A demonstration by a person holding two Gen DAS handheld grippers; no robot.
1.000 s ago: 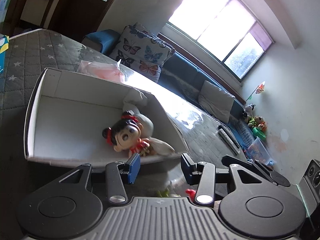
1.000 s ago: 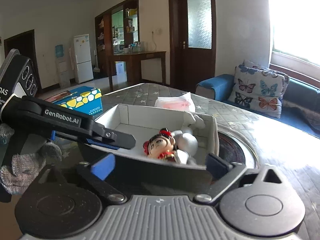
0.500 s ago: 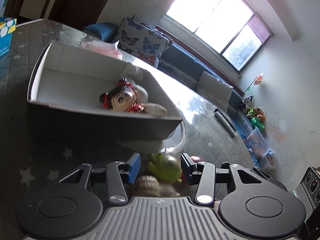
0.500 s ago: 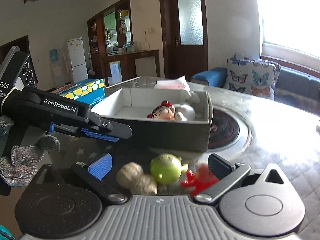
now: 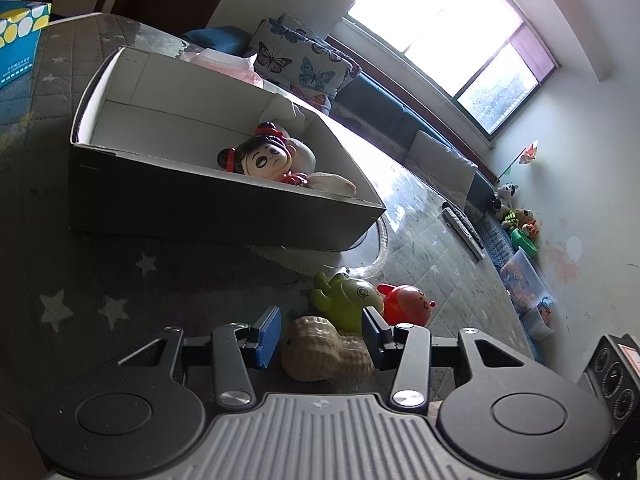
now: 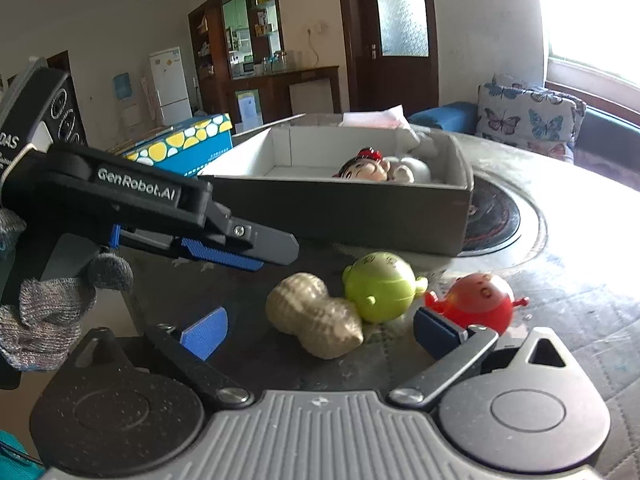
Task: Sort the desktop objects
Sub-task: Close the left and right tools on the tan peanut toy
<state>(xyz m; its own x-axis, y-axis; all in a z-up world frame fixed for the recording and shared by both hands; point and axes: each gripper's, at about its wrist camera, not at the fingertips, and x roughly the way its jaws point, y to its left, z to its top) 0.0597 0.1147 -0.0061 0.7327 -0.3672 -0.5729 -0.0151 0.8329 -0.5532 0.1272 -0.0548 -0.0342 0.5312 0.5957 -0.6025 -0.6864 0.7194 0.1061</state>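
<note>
A tan peanut toy, a green round toy and a red round toy lie on the table in front of a grey cardboard box. A doll and a white plush lie in the box. My left gripper is open, low, its fingers either side of the peanut toy. It also shows in the right wrist view. My right gripper is open, just before the peanut toy.
A blue and yellow carton stands beyond the box at the left. A pink packet lies behind the box. A round dark mat lies right of the box. Remote controls lie farther along the table.
Both grippers have dropped and pulled back from over the box to the toys in front of it. The left fingers now straddle the peanut toy. Both stay open.
</note>
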